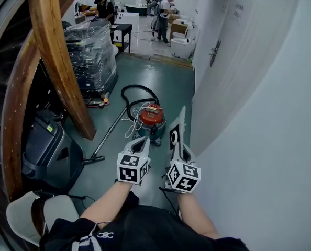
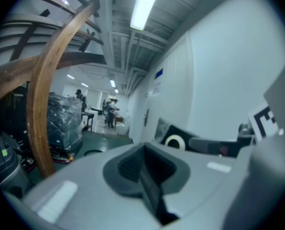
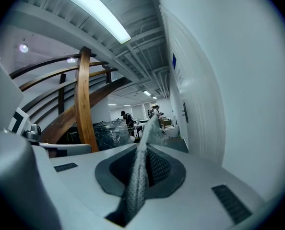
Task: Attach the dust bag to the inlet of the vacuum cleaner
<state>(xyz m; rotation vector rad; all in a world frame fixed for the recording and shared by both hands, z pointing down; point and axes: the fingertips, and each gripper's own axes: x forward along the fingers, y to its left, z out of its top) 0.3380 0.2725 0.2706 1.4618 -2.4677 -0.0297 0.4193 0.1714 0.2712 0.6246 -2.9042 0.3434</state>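
Well short of the vacuum cleaner [image 1: 151, 116], with dust bag [image 1: 177, 134] clamped in the right gripper [image 1: 180, 151] and left gripper [image 1: 143, 141] shut, empty. Left to do: reaching the machine, fitting bag onto inlet

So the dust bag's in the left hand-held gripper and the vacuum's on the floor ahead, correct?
No. The right gripper view shows the dust bag clamped in the right hand-held gripper; the left hand-held gripper is shut, empty. The vacuum is on the floor ahead.
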